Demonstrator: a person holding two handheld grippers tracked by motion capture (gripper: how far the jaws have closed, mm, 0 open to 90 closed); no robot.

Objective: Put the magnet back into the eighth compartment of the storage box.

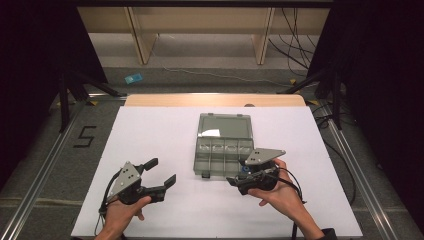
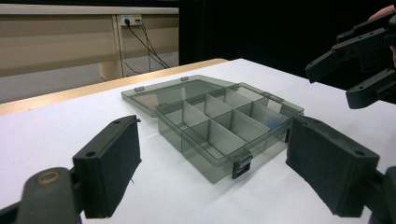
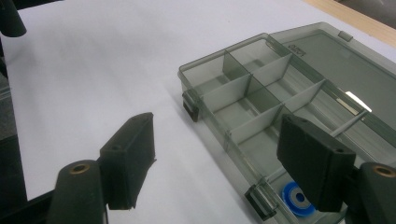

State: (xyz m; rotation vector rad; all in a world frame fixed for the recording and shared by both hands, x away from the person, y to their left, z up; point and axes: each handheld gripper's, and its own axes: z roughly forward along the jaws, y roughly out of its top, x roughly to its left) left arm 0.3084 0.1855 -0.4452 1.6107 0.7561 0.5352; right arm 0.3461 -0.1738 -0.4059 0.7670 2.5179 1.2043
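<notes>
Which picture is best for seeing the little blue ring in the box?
The right gripper view: the blue ring lies close up in a near compartment of the open box. In the high view it is a tiny blue speck by the right gripper.

blue ring half hidden behind a jaw, embossed lettering on the box lid too small to read, lid cut by frame edge

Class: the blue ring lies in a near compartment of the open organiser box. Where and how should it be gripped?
Come straight down from above and pinch the blue ring across its rim: it lies flat on the compartment floor of the organiser box, whose walls block any sideways approach.
</notes>
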